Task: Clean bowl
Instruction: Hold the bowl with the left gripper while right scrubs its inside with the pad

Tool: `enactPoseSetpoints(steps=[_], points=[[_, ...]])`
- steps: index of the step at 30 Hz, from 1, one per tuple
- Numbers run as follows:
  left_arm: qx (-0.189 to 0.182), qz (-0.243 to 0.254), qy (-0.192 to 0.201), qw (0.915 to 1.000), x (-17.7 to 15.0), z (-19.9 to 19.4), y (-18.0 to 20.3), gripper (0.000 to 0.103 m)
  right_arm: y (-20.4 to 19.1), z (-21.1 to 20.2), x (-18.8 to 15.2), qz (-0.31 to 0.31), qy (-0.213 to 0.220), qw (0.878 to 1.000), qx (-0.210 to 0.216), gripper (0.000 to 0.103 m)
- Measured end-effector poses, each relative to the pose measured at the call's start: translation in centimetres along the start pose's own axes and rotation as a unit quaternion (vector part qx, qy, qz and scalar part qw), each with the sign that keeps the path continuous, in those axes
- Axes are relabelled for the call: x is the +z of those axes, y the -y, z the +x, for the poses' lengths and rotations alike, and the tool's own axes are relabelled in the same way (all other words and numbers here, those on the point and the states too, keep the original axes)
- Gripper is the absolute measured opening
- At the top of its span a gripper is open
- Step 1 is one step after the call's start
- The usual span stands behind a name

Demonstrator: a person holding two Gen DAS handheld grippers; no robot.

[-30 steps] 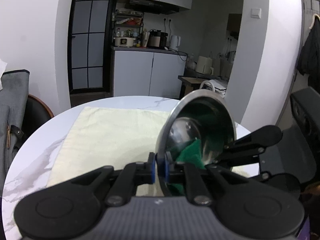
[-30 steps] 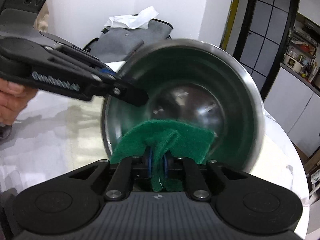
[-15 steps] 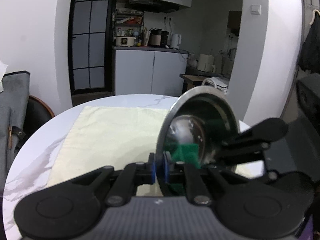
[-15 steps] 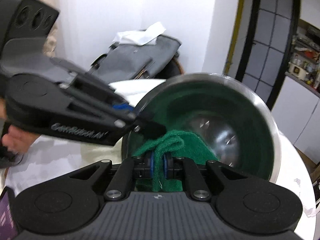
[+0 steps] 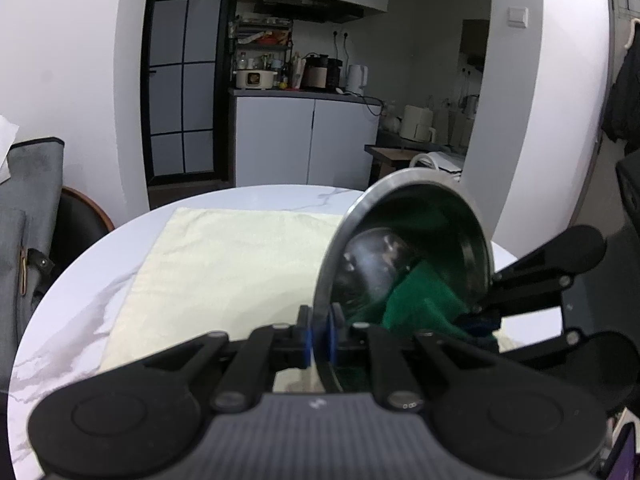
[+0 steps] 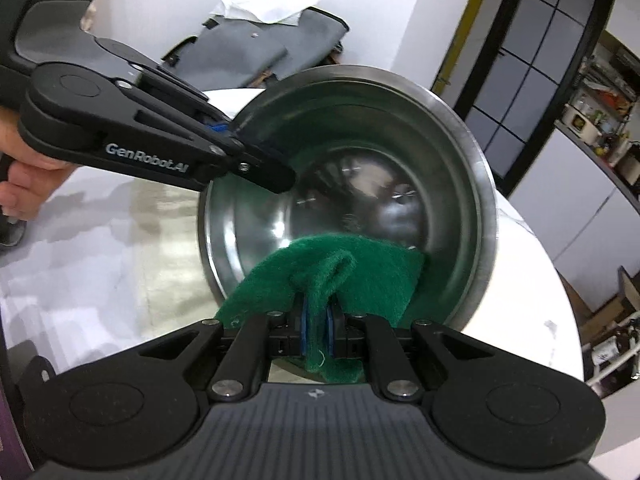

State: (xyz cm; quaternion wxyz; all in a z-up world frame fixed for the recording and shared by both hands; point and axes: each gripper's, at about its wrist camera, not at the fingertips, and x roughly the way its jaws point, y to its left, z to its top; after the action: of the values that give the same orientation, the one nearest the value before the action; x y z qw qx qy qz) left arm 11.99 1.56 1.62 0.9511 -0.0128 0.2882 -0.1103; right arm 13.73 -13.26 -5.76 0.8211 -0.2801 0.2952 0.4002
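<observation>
Steel bowl [image 5: 404, 248], tipped sideways, pinched by left hand-held gripper [image 5: 319, 336]; right hand-held gripper [image 6: 319, 330] clamps green pad [image 6: 360, 276].

Soft indoor light, fisheye warp, slight blur

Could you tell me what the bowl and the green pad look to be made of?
The bowl looks like polished stainless steel: mirror reflections, brushed rim. The green pad looks like coarse synthetic fibre, matte and fuzzy, folded softly; possibly a scouring pad.
</observation>
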Motion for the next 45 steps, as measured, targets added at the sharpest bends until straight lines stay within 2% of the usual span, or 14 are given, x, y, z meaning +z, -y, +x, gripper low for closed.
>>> enactPoseSetpoints(steps=[8, 11, 15, 19, 23, 36, 45], points=[[0.006, 0.021, 0.002, 0.9998, -0.1, -0.3, 0.8, 0.009, -0.3, -0.2, 0.3, -0.020, 0.014, 0.996, -0.088, 0.011], [0.005, 0.030, 0.006, 0.9995, -0.1, -0.6, 1.1, 0.009, -0.2, -0.7, 0.3, -0.018, 0.040, 0.992, -0.121, 0.011], [-0.001, 0.040, 0.009, 0.9991, -0.1, -0.7, 1.6, 0.010, 0.1, -1.9, 0.9, -0.006, 0.098, 0.983, -0.154, 0.010], [-0.001, 0.052, 0.012, 0.9986, -0.3, -0.8, 2.1, 0.010, 0.1, -2.3, 1.8, 0.002, 0.128, 0.978, -0.162, 0.010], [0.001, 0.064, 0.016, 0.9978, -0.5, -1.0, 2.6, 0.010, -0.2, -2.3, 2.4, 0.002, 0.146, 0.979, -0.139, 0.011], [0.006, 0.091, 0.012, 0.9958, -1.2, -1.2, 3.5, 0.014, -0.6, -3.2, 2.4, 0.024, 0.164, 0.986, -0.013, 0.011], [0.011, 0.088, 0.006, 0.9960, 0.4, 0.4, 3.0, 0.014, -0.7, -3.8, 2.1, 0.033, 0.179, 0.983, 0.026, 0.011]])
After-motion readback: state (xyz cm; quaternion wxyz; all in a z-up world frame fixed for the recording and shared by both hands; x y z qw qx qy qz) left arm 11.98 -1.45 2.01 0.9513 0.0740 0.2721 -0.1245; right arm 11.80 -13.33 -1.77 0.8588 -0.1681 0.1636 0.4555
